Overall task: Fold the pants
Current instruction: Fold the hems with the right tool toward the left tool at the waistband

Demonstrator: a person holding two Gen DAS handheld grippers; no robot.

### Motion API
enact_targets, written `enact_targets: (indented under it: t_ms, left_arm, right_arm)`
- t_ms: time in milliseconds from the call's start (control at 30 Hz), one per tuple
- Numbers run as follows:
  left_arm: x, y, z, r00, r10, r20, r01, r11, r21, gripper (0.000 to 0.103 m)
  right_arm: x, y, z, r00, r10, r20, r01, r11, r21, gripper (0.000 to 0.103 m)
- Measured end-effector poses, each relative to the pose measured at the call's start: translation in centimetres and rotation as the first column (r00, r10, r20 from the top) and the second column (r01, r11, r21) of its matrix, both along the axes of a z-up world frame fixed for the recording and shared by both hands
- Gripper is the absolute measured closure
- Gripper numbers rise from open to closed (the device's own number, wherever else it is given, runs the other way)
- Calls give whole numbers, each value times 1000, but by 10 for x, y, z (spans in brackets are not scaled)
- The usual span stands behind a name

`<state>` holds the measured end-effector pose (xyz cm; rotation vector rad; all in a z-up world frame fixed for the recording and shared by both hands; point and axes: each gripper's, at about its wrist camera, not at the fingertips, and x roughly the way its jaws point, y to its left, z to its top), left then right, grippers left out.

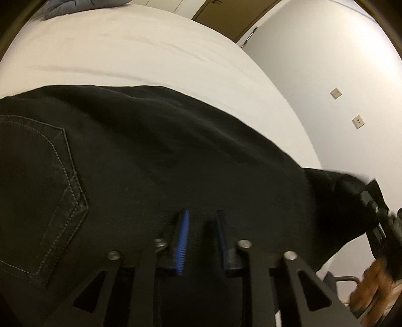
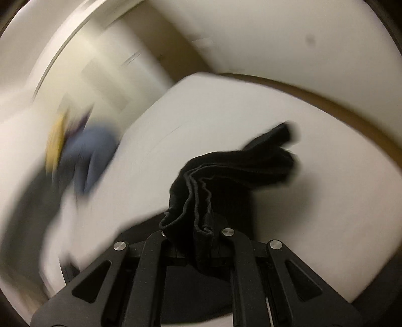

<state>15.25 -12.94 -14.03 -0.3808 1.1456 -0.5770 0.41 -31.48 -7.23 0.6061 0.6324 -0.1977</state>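
Black pants (image 1: 155, 156) lie on a white bed (image 1: 125, 55), back pocket (image 1: 37, 191) at the left. My left gripper (image 1: 202, 216) hovers over the pants, jaws slightly apart with blue pads (image 1: 183, 236), holding nothing. My right gripper (image 2: 194, 226) is shut on the bunched hem ends of the black pant legs (image 2: 201, 196), lifted above the bed; its fingers are hidden by the cloth. The right gripper also shows in the left wrist view (image 1: 377, 216) at the far right, gripping the leg end.
A blue-grey garment (image 1: 75, 6) lies at the bed's far corner; it appears blurred in the right wrist view (image 2: 93, 156) beside something yellow (image 2: 56, 143). A white wall (image 1: 326, 63) with two sockets stands right of the bed. The right view is motion-blurred.
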Motion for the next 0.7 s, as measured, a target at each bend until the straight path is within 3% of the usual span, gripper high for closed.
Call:
enact_targets:
  t_ms: [67, 133, 200, 333, 500, 700]
  left_arm:
    - [-2, 1, 3, 1000, -9, -5, 9, 999, -32, 47]
    - [-5, -1, 8, 1000, -22, -1, 21, 998, -53, 23]
    - [-7, -2, 13, 1000, -27, 4, 27, 998, -55, 14]
    - [-7, 1, 11, 999, -7, -38, 3, 995, -100, 11]
    - [-2, -9, 14, 994, -26, -105, 2, 975, -221, 7]
    - [19, -38, 12, 982, -66, -179, 23, 972, -233, 3]
  right_arm:
    - [22, 66, -2, 981, 170, -88, -184, 965, -186, 96]
    - [37, 113, -26, 941, 259, -218, -315, 905, -285, 96]
    - [44, 146, -53, 891, 305, -336, -416, 843, -341, 96]
    - [51, 146, -66, 894, 298, -335, -405, 857, -319, 96]
    - [29, 147, -56, 911, 294, -291, -387, 852, -353, 96]
    - [14, 158, -32, 923, 297, -246, -380, 809, -449, 96]
